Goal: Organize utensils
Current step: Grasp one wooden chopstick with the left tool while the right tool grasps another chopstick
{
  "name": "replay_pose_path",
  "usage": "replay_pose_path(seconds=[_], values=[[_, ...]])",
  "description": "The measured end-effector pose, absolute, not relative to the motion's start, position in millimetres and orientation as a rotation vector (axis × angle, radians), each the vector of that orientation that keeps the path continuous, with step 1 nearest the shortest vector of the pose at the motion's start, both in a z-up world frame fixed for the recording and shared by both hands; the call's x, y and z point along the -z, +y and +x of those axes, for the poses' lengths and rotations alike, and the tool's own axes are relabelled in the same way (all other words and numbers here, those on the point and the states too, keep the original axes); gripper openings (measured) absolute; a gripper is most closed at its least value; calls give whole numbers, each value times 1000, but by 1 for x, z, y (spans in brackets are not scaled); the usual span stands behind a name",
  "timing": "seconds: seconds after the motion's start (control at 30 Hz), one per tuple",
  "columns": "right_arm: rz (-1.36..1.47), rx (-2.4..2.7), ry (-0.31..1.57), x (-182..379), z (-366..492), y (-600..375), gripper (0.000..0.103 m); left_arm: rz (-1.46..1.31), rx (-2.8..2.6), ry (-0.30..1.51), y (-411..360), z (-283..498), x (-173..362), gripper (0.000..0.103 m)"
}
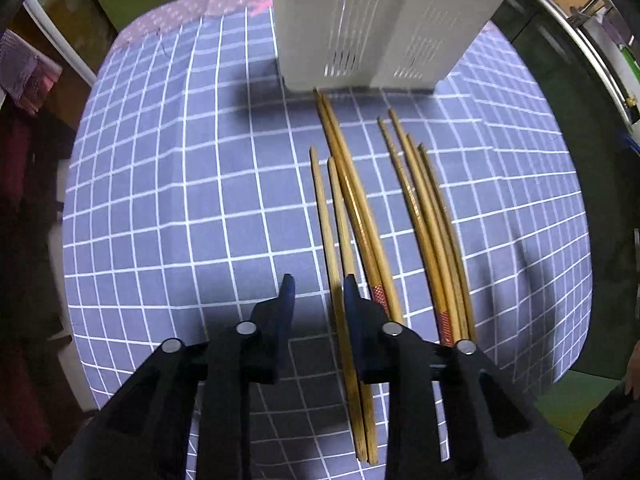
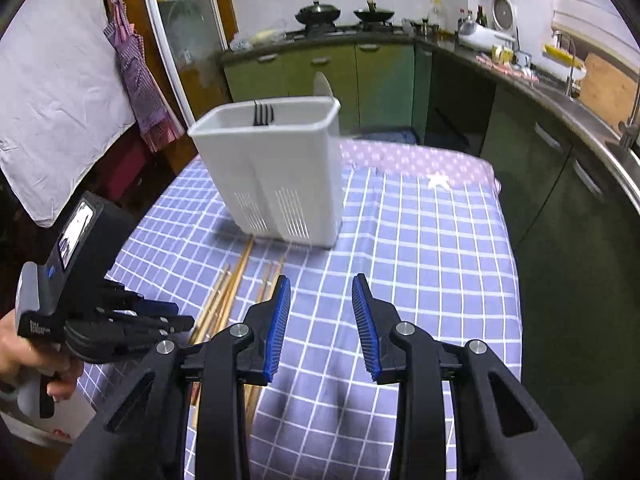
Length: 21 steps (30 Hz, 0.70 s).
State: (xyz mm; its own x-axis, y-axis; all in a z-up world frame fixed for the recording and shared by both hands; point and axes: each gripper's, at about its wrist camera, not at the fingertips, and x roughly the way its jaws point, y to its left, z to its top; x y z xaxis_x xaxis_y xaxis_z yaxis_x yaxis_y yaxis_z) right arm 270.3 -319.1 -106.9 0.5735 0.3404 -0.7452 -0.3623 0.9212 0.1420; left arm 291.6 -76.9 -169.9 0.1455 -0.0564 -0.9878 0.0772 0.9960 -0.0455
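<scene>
Left wrist view: the left gripper point(image 1: 318, 300) is pointing down at the worktop point(image 1: 180, 200), jaws slightly apart with nothing clamped, its right finger overlapping the leftmost chopsticks point(image 1: 348, 216). The jaws should straddle a single pair before closing. The right gripper point(image 2: 322, 320) is hanging apart and empty over the checked cloth. Beyond the chopsticks, the white utensil holder point(image 2: 276, 172) is standing upright, a fork point(image 2: 263, 114) already inside.

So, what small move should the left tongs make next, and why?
Probably shift the left tongs sideways toward the chopsticks. The jaws stand open with only checked cloth between them; the nearest sticks lie just outside one finger. Once centred, they could close on a stick for the white holder.
</scene>
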Motion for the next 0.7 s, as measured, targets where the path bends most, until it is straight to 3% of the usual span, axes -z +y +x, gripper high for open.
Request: replay_pose_path(seconds=[0.57,0.7], values=[[-60,-416,985,133,286,-314,33,70,80,1477,-93,302,197,18],[-86,-443,1068,148,295,-300,32,79,93,1475,-86,298,196,8]])
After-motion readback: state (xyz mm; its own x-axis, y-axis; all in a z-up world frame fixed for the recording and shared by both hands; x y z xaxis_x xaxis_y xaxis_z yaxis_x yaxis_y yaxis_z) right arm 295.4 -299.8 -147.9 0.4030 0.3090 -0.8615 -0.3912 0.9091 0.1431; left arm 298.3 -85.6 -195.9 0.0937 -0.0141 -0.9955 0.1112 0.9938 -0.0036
